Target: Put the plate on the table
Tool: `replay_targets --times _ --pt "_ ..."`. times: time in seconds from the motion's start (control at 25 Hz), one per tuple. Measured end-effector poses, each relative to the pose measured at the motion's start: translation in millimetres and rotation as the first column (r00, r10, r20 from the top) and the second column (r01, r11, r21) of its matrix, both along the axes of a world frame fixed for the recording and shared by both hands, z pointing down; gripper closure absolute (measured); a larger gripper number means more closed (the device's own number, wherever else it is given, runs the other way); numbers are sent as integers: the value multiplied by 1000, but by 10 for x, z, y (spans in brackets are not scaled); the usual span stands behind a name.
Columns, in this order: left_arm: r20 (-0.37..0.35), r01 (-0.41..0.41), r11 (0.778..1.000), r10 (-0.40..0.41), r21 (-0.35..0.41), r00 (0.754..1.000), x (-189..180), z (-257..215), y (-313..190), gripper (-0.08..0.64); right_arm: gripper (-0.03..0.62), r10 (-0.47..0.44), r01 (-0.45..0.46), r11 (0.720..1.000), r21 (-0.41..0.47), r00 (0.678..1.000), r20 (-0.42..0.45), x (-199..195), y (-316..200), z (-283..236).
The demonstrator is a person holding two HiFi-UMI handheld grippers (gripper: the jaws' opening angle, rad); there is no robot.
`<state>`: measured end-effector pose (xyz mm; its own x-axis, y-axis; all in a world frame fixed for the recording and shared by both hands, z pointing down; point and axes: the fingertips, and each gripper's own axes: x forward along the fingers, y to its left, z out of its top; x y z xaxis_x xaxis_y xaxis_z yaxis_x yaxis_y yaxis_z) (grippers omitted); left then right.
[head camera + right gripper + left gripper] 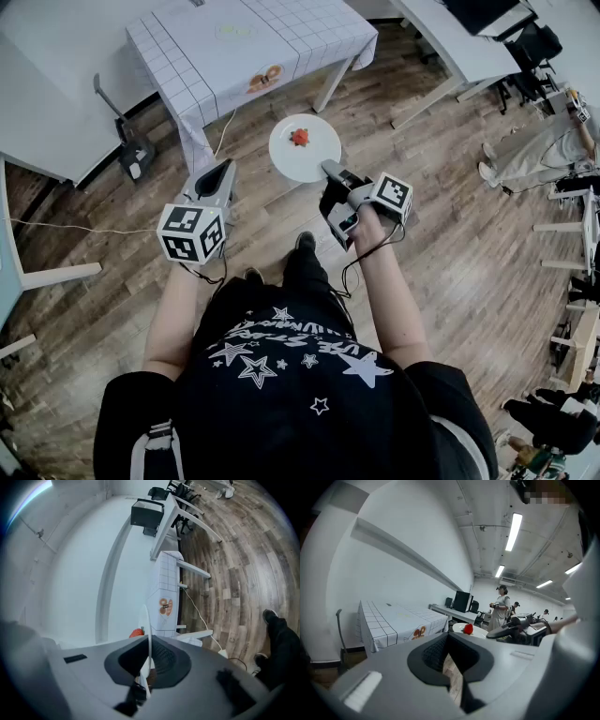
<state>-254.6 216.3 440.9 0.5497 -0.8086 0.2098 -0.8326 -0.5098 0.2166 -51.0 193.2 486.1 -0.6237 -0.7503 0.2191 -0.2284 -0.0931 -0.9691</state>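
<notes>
A round white plate [305,147] with a small red strawberry-like piece [299,137] on it hangs level over the wood floor. My right gripper [328,169] is shut on its near rim. In the right gripper view the plate [146,620] shows edge-on between the jaws, the red piece [137,632] beside it. The table [244,47], under a white checked cloth, stands ahead of the plate and apart from it. My left gripper [223,173] is held to the left of the plate, jaws together, with nothing in it. From the left gripper view the plate [459,628] and the table [393,618] lie ahead.
White desks [459,47] with office chairs stand at the back right, with a monitor [461,601] on one. A person [500,606] stands beyond the plate. A black floor stand [131,150] and a cable [220,131] lie left of the table. Open wood floor surrounds me.
</notes>
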Motion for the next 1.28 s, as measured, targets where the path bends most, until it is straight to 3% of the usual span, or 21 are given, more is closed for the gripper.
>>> replay_targets --times 0.2,0.44,0.84,1.28 --pt "-34 -10 997 8 -74 999 64 -62 180 551 572 34 -34 998 -43 999 0 -6 334 -92" --pt "-40 -50 998 49 -38 998 172 -196 164 551 572 37 -37 999 -9 999 -13 -96 358 -225" --pt "-40 -47 999 46 -21 998 272 -283 114 551 572 28 -29 1000 -4 999 -17 -82 328 -257" --pt "-12 -77 997 77 -28 997 756 -323 -135 551 572 35 -35 999 2 999 1 236 15 -240"
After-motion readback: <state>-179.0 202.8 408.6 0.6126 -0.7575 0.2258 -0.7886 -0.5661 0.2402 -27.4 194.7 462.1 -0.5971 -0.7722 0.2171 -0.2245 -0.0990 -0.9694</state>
